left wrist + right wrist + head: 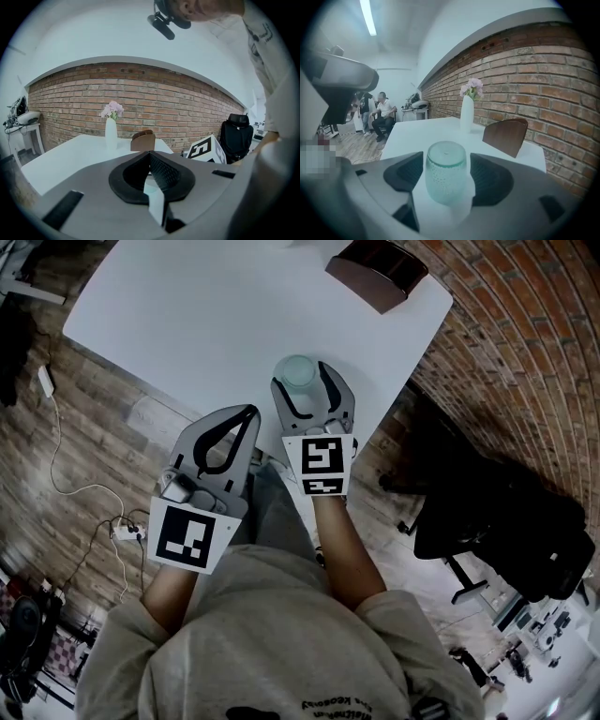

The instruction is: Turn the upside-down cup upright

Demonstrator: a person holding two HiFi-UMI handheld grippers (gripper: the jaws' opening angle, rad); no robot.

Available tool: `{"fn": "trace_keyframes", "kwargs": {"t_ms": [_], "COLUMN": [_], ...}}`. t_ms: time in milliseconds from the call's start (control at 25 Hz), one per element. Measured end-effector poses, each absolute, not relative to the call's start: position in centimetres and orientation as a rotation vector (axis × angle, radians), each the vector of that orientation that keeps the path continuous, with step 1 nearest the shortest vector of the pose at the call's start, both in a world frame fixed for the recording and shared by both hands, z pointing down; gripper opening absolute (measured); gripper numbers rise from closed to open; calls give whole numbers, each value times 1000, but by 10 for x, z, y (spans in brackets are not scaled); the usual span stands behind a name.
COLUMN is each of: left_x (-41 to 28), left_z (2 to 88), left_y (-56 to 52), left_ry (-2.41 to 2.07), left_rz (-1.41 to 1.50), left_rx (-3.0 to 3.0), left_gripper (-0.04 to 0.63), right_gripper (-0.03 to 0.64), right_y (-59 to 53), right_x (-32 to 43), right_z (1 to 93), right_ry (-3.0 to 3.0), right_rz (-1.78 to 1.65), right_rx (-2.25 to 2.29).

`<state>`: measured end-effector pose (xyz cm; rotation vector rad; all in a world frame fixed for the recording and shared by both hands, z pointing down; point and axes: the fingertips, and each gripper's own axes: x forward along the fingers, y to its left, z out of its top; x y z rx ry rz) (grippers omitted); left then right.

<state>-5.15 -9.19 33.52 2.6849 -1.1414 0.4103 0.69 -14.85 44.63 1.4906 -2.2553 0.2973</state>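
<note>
Right gripper point(307, 390) stands wide around the upside-down cup point(446, 171), pads clear of it, left gripper point(150, 157) clenched empty; the cup looks light, stiff, slick, probably breakable, so grip mid-wall.

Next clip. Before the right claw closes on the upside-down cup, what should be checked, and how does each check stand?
1. Translucent green dimpled cup stands base-up on the white table: ok.
2. Right claw open, cup between its jaws, pads not touching it: ok.
3. Cup roughly centred between those jaws: ok.
4. Left claw shut, empty, off to the side of the cup: ok.
5. White vase with pink flowers and brown wooden chair back well beyond the cup: ok.
6. Cup's rim undamaged: cannot tell, hidden.
</note>
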Motion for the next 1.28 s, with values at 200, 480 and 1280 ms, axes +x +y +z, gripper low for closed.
{"fn": "trace_keyframes", "kwargs": {"t_ms": [200, 480, 1280], "left_x": [-55, -57, -56], "left_z": [337, 339, 336], "left_y": [-96, -99, -95], "left_ry": [-1151, -1146, -1137], "left_rz": [419, 422, 406], "left_rx": [2677, 2668, 2672], "left_gripper": [9, 10, 9], "right_gripper": [305, 305, 304], "right_y": [-155, -159, -157], "right_x": [6, 4, 12], "right_z": [452, 459, 436], "right_ry": [-2247, -2243, -2458], "right_rz": [291, 303, 548], "right_rx": [1477, 1470, 1647]}}
